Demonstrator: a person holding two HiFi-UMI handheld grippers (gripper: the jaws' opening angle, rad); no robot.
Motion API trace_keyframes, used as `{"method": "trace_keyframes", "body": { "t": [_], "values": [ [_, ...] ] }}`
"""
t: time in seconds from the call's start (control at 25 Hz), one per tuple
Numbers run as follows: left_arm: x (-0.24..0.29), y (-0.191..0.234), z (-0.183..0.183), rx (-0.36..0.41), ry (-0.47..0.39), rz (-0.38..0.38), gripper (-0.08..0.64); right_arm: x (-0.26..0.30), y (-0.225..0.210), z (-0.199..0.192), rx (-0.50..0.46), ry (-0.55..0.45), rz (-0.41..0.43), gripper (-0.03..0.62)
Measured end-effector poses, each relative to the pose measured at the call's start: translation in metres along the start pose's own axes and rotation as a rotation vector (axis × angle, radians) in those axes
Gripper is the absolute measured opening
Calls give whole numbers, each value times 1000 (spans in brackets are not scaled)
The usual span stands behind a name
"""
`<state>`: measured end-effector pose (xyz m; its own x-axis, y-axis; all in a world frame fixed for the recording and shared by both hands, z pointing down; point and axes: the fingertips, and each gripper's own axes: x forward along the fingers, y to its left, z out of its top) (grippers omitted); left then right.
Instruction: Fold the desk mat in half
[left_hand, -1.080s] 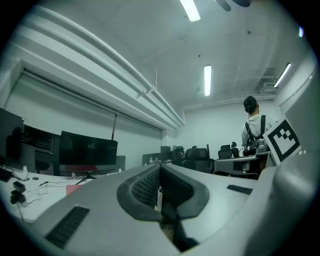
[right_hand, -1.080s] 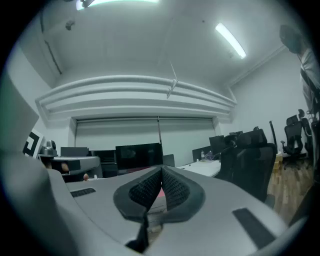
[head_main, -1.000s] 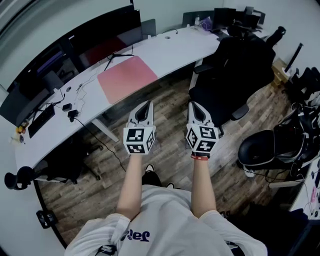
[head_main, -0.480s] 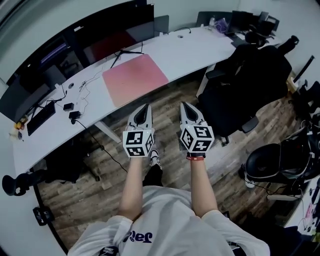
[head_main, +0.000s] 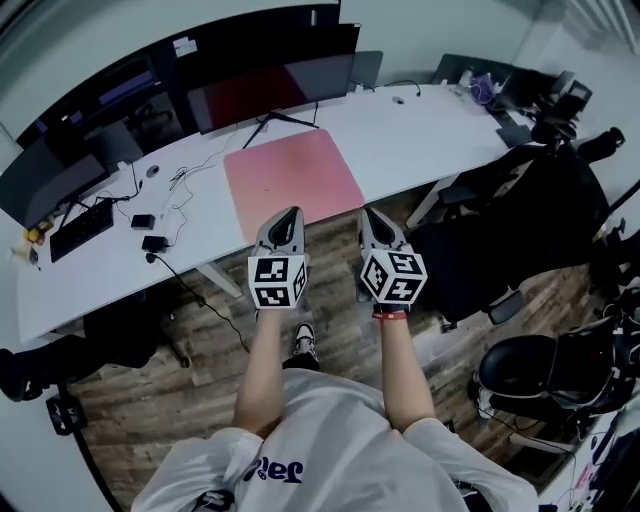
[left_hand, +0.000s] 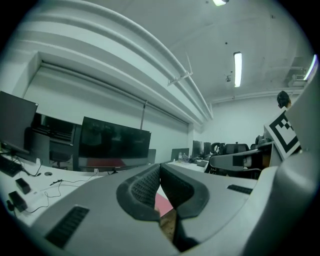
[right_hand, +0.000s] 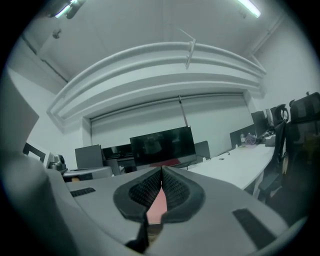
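Left tongs (head_main: 293, 212): pressed together with nothing between them, held level in the air.
Right tongs (head_main: 366, 213): also pressed together and empty, just beside the left pair.
Desk mat (head_main: 293, 180): pink, flat and unfolded on the tabletop (head_main: 420, 130), straight ahead of both tips and not yet touched by either.
Step in hand: we judge this to be the approach, with no fold begun.
Doing it well: we should spread both tongs before we reach the mat. Then we take the near edge at its two corners, one pair to each. The mat looks thin, so a lower jaw may need to slide under the edge. We lift both corners evenly and carry them to the far edge so the sides line up.
Risk: a one-sided pull could skew the fold or drag the mat.
Beyond the mat: a dark monitor (head_main: 270, 75) stands behind it; cables (head_main: 190, 175) lie left of it.
Right of the right tongs: an office chair (head_main: 520, 230).
Containers: we make out none.
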<state>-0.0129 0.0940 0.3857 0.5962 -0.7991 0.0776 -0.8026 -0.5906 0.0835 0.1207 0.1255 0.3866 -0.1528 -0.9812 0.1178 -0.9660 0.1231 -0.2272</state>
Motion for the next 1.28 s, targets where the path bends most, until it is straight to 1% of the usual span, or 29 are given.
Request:
{"method": "trace_keyframes", "body": {
  "t": [0.32,0.44,0.52,0.68,0.76,0.84,0.96,1.04,1.16,1.28],
  "values": [
    [68,78,-3,-26,13,17,21,110,13,-16,-40,81,44,22],
    [79,102,-17,-39,35,20,38,138,13,-32,-11,95,36,29],
    [86,115,-34,-55,60,21,40,155,16,-48,7,116,42,32],
    [94,125,-72,-106,147,24,59,177,19,-79,17,181,54,40],
    [96,130,-89,-110,197,35,96,185,21,-92,18,207,57,51],
    [98,135,-106,-132,234,44,122,192,23,-106,18,231,66,61],
    [102,140,-130,-181,278,52,154,202,23,-127,12,265,86,71],
    [105,143,-144,-224,305,55,163,209,24,-139,32,286,102,100],
    [109,147,-164,-289,334,67,169,219,20,-152,65,307,119,112],
    [113,153,-177,-289,348,102,179,228,12,-166,94,328,128,137]
  ]
}}
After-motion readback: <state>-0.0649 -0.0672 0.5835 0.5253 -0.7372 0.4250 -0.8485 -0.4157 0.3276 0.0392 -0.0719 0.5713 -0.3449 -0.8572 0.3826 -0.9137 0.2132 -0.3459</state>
